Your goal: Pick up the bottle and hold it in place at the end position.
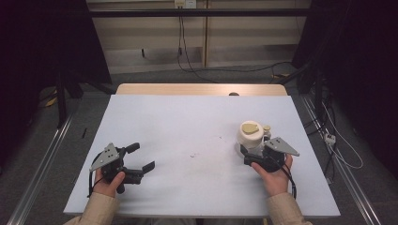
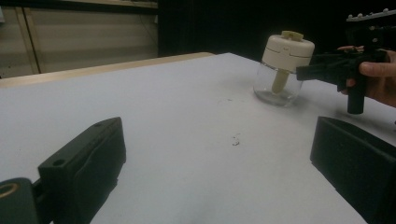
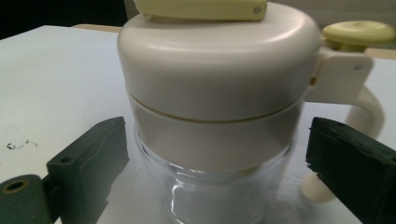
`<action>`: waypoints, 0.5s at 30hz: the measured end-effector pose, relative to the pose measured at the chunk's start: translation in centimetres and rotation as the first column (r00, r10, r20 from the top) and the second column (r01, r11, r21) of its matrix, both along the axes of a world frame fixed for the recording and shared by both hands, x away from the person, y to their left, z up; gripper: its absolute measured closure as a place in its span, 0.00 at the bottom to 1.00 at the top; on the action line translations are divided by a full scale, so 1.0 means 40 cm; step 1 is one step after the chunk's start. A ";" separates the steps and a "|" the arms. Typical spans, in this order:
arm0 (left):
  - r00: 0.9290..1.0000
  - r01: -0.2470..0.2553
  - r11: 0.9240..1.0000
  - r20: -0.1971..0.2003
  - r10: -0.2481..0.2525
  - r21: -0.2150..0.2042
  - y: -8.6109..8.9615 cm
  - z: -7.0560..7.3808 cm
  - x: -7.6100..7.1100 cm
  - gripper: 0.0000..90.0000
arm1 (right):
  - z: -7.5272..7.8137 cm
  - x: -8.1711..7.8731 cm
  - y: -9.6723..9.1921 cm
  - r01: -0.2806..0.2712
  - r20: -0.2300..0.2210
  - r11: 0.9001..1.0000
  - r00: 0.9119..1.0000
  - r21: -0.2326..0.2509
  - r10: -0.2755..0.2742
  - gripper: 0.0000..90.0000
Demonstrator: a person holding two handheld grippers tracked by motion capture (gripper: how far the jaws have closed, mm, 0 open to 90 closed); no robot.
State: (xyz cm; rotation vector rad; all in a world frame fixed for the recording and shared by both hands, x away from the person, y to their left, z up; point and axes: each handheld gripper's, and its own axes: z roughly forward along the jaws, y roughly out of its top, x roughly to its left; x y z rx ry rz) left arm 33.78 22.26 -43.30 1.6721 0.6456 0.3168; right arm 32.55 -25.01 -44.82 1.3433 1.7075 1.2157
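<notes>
Clear glass jar (image 1: 251, 138) with cream lid, pale yellow flip tab and side handle, upright on the white counter (image 1: 197, 140) at its right, right tongs (image 1: 249, 157) spread wide around it, left tongs (image 1: 141, 158) released, well apart.

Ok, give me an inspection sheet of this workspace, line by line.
Surface: white table top on a wooden table, with small dark specks near the middle.
Job's things: glass jar with cream lid, yellow-green flap on top, handle at its side; upright at the right of the table.
Clutter: nothing seen.
Grippers: right gripper open, a jaw on either side of the jar, gaps showing in the right gripper view; left gripper open, holding nothing, at the table's near left.
Cables: black cable trails from the right gripper; more cables on the floor behind.
Surroundings: grey floor, pale wall panels, dark sides.
</notes>
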 end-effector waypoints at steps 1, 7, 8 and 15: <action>1.000 0.002 1.000 0.000 -0.002 -0.001 0.000 -0.001 0.000 0.03 | -0.002 0.003 0.002 0.000 -0.002 1.000 1.000 0.005 0.000 0.06; 1.000 0.003 1.000 -0.008 -0.003 -0.006 -0.003 -0.003 0.003 0.03 | -0.008 0.028 0.010 0.008 -0.005 1.000 1.000 0.026 -0.008 0.05; 1.000 0.008 1.000 -0.009 -0.007 0.002 -0.002 -0.004 0.004 0.04 | -0.009 0.032 0.012 0.011 -0.006 1.000 1.000 0.024 -0.011 0.05; 1.000 0.007 1.000 -0.010 -0.007 -0.002 -0.003 -0.005 0.006 0.04 | -0.011 0.052 0.018 0.014 0.000 0.999 1.000 0.031 -0.014 0.03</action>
